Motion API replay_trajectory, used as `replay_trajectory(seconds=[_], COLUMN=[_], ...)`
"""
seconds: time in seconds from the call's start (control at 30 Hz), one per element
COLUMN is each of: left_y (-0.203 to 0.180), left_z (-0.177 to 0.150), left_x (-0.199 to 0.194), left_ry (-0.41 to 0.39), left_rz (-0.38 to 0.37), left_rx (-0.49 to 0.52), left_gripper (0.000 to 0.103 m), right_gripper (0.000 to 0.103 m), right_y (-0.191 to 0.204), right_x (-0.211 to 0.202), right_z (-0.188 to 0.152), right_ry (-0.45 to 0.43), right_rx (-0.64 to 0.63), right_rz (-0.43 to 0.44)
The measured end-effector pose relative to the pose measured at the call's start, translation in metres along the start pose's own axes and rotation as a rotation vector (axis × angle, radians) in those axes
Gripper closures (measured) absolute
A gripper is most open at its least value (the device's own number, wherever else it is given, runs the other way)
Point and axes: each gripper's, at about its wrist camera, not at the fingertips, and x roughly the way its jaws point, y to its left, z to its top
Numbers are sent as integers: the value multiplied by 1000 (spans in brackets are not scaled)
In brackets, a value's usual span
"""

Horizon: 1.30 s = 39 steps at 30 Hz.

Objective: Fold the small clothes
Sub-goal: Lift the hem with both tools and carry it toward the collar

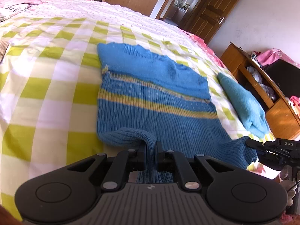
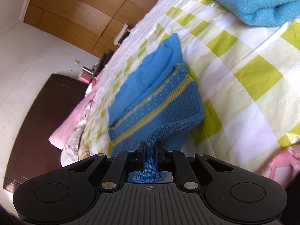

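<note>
A small blue knitted sweater (image 1: 150,93) with a yellow stripe lies flat on the green-and-white checked bedcover (image 1: 52,75), its sleeves folded across the chest. My left gripper (image 1: 150,146) is shut on the near left corner of the hem, which bunches up between its fingers. My right gripper (image 2: 150,146) is shut on the other hem corner of the sweater (image 2: 155,93); the knit rises off the bed into it. In the left wrist view the right gripper (image 1: 252,144) shows at the right edge, pinching the lifted hem.
A folded teal garment (image 1: 243,103) lies on the bed to the right of the sweater, also seen as a teal garment (image 2: 253,1) at the top right. A wooden shelf unit (image 1: 262,86) stands beside the bed. Pink pillows (image 1: 16,0) lie at the far end.
</note>
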Motion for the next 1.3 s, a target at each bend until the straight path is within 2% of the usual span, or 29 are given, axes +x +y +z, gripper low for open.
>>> replay_trajectory(seconds=[0.63, 1.3], left_y=[14, 33], left_z=[63, 137], left_x=[11, 55], left_ry=[-141, -217], left_rz=[-22, -18], left_rx=[-51, -69], left_gripper=[89, 89], right_gripper=[93, 93], right_y=[16, 38], right_x=[20, 86], right_z=[56, 125], right_ry=[-119, -161], right_rx=[32, 17], right_rz=[64, 69])
